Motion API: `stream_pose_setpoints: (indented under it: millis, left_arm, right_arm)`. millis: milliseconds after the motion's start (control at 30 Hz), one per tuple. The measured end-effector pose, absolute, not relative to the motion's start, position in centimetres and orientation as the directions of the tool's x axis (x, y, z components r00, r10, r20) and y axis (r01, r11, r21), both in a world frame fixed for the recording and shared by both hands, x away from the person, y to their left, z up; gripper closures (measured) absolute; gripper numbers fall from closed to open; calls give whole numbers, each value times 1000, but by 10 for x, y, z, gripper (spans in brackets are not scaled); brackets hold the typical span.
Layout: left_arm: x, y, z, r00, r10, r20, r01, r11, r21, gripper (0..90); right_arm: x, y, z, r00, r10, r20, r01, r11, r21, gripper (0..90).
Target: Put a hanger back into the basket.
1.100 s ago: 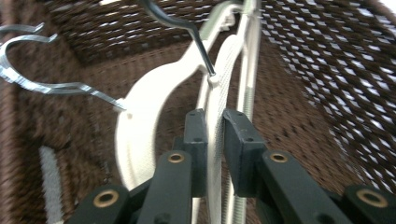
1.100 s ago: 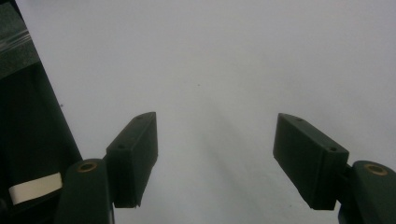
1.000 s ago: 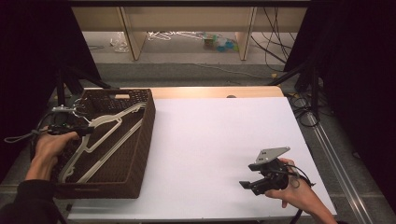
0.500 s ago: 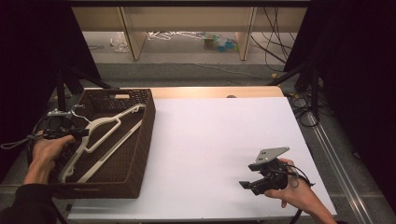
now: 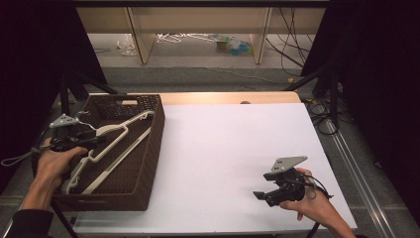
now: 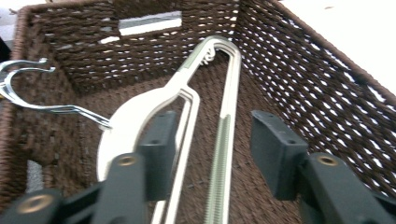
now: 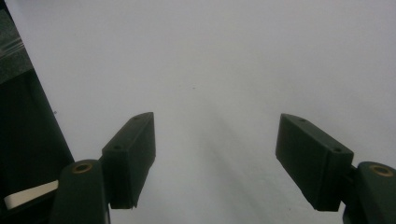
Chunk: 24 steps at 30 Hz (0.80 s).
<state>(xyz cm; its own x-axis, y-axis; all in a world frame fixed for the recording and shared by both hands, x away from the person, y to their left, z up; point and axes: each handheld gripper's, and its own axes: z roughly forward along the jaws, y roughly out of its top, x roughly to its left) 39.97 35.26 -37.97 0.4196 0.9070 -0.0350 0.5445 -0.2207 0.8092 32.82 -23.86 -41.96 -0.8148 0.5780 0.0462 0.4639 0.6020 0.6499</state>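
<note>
So the table (image 5: 223, 148) has a plain white top with a strip of bare wood showing along the far edge. Sitting right on it is a dark brown woven basket (image 5: 148, 163), just beside the left gripper (image 5: 94, 140) and stretching out ahead of it; the basket takes up the table's left end. The right gripper (image 5: 261, 196) hovers over the white top near the front edge, well apart from the basket, with bare white surface ahead of it.

Lab recording setup: black curtains (image 5: 29, 59), white table (image 5: 237, 148), loose cables (image 5: 292, 44) on floor.
</note>
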Motion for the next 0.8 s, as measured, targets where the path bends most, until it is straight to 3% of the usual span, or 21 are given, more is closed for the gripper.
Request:
stream_pose_setpoints:
  millis: [300,600,800]
  left_arm:
    - [384,331,-369,417,907,-58,489,-170,856,318]
    - [363,297,-362,492,869,-51,426,-189,885,225]
    - [355,275,-361,545,838,-34,394,-220,892,221]
  right_arm:
    - [328,-239,-419,-790,609,68,503,582,639,236]
    - [328,-238,-419,-783,620,52,489,561,668,221]
    - [328,-238,-417,-773,632,47,479,534,697,212]
